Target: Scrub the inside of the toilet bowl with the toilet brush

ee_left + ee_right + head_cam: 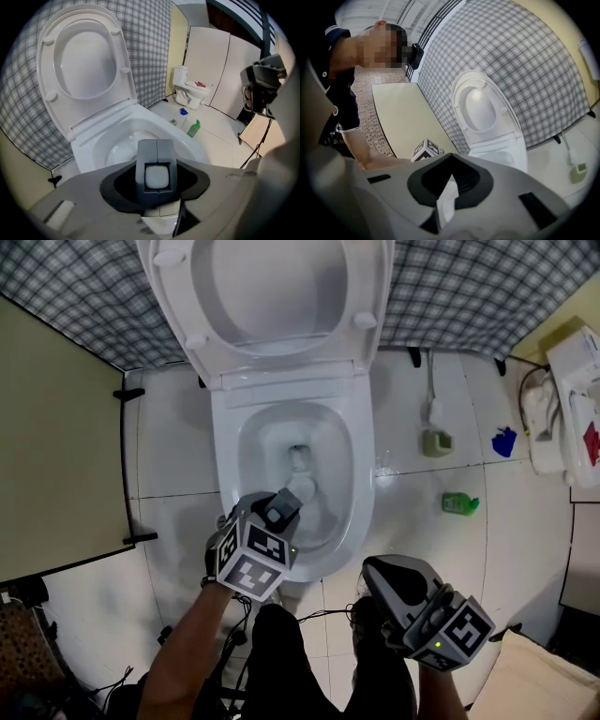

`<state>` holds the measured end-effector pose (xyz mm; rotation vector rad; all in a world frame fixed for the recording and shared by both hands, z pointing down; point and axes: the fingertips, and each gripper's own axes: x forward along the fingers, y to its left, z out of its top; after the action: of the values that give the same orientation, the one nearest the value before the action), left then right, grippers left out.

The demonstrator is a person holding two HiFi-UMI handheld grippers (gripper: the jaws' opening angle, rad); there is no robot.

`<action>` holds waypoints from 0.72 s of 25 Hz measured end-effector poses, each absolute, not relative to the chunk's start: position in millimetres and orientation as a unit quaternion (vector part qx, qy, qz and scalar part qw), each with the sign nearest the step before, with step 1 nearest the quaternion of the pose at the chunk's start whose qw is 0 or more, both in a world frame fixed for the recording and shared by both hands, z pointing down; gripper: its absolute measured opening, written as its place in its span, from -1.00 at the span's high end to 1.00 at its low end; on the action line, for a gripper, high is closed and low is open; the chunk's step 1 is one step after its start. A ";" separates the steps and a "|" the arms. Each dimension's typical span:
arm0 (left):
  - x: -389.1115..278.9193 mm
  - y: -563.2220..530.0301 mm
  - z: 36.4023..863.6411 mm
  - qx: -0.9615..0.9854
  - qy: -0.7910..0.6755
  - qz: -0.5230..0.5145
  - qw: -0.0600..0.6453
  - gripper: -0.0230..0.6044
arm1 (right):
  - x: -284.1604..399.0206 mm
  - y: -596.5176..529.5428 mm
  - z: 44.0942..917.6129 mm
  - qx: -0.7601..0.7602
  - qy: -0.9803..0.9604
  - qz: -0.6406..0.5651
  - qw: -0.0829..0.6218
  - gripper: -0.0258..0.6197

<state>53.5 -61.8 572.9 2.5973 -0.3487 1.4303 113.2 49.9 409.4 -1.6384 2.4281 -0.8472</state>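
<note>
Fingers (pixel 146 157) of left gripper (pixel 156 161) pressed together, empty, over toilet bowl (pixel 117 145)

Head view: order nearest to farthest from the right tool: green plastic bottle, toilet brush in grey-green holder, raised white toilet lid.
From the right tool:
1. Green plastic bottle, on the floor ahead.
2. Toilet brush in grey-green holder, beyond the bottle.
3. Raised white toilet lid, upper left.

Raised toilet lid (pixel 272 287) and white fixture (pixel 548 423) cropped by head view's edges.
</note>
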 end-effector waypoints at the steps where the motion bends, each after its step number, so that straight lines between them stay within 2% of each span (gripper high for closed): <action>1: 57.0 -63.1 577.8 0.866 -0.113 0.481 0.073 0.33 | 114.0 50.7 410.4 -0.538 0.794 -0.278 0.045 0.92; 11: 72.7 -94.1 620.4 0.861 -0.121 0.489 0.068 0.32 | 131.7 59.9 421.1 -0.561 0.777 -0.282 0.040 0.92; 18: 69.3 -72.4 584.4 0.880 -0.095 0.459 0.077 0.32 | 121.6 51.9 415.8 -0.549 0.787 -0.278 0.047 0.92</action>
<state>69.3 -72.4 584.4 2.6357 -0.2846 1.3765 121.6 51.9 415.8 -1.6763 2.4005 -0.8477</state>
